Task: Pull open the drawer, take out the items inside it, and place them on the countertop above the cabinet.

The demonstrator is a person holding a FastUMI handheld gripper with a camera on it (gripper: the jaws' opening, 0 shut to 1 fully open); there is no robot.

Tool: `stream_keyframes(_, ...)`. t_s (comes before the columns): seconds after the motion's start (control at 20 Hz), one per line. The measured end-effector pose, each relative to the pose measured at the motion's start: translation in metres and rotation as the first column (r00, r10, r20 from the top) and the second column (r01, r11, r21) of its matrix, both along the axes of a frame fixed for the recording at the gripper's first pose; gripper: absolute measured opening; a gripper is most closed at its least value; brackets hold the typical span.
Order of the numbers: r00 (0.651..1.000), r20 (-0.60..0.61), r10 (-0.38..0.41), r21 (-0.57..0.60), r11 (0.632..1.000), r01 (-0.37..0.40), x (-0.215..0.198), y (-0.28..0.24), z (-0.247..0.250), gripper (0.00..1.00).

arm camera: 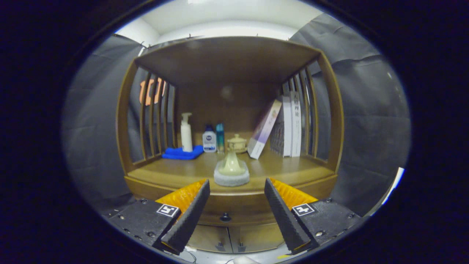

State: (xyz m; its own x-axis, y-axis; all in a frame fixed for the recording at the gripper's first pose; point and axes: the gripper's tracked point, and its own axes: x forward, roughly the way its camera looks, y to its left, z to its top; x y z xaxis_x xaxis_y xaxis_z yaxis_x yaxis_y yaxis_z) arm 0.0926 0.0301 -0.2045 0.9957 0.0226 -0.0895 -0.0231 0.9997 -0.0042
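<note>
Hovering tongs [237, 190] wide open, empty, facing drawer [225, 212].

Tongs [237, 196] spread wide, gripping nothing, facing closed drawer knob [225, 217]; pale cone on grey pad [231, 178] resting on surface [285, 170] just beyond.

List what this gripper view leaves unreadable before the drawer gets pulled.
- Drawer contents: hidden behind its shut front.
- Drawer front's ends: covered by the open gripper fingers.
- Lower cabinet doors: partly covered by the fingers.
- Book titles: too small.
- Bottle label: too small.
</note>
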Motion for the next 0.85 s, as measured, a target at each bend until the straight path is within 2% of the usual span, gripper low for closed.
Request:
stream_keyframes(0.15,0.999,0.036,0.001,-0.018,1.000,0.000,-0.024,-0.004,0.040,0.98)
stream_keyframes(0.45,0.998,0.060,0.029,-0.039,0.999,-0.027,-0.075,-0.006,0.082,0.98)
stream_keyframes(0.85,0.996,0.083,0.041,0.013,0.999,-0.042,-0.121,-0.012,0.087,0.97)
